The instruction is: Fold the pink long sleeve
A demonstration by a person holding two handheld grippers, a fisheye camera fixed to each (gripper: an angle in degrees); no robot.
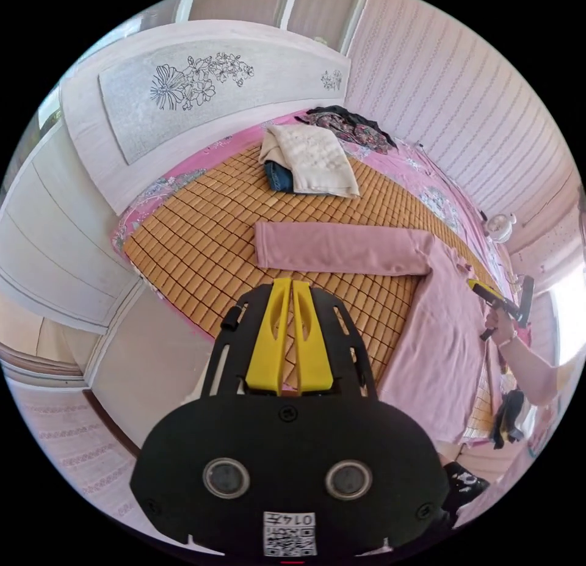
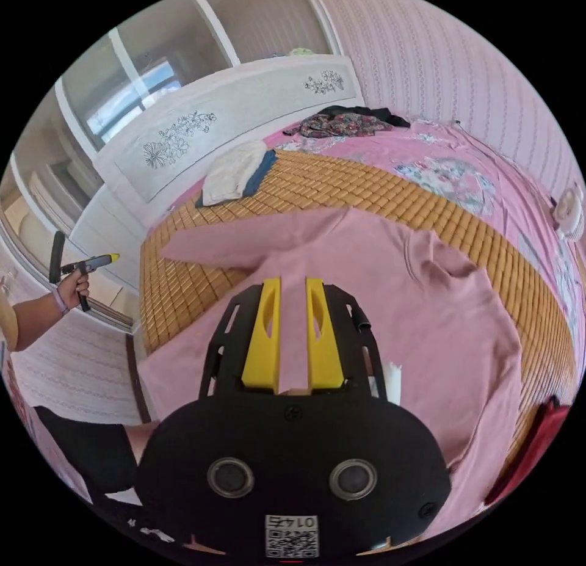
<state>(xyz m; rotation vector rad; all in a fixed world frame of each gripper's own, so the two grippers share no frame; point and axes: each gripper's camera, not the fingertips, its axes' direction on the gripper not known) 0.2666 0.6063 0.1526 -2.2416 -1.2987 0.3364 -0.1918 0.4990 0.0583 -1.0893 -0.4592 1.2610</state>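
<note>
The pink long sleeve [image 1: 439,334] lies flat on a bamboo mat [image 1: 195,242] on the bed, one sleeve [image 1: 336,248] stretched straight out across the mat. My left gripper [image 1: 291,282] hovers above the mat just short of that sleeve, its yellow jaws shut with nothing between them. In the right gripper view the shirt's body [image 2: 390,297] spreads wide, its collar toward the right. My right gripper [image 2: 292,280] hangs over it, jaws apart and empty. A hand holds the right gripper [image 1: 488,294] by the shirt's far side, and a hand holds the left gripper [image 2: 91,262] beyond the bed's edge.
A stack of folded cream and blue clothes [image 1: 311,160] sits on the mat near the white headboard [image 1: 183,96]. A dark floral heap [image 2: 342,123] lies in the bed's corner by the striped wall. A small white fan [image 2: 571,212] stands on the pink sheet.
</note>
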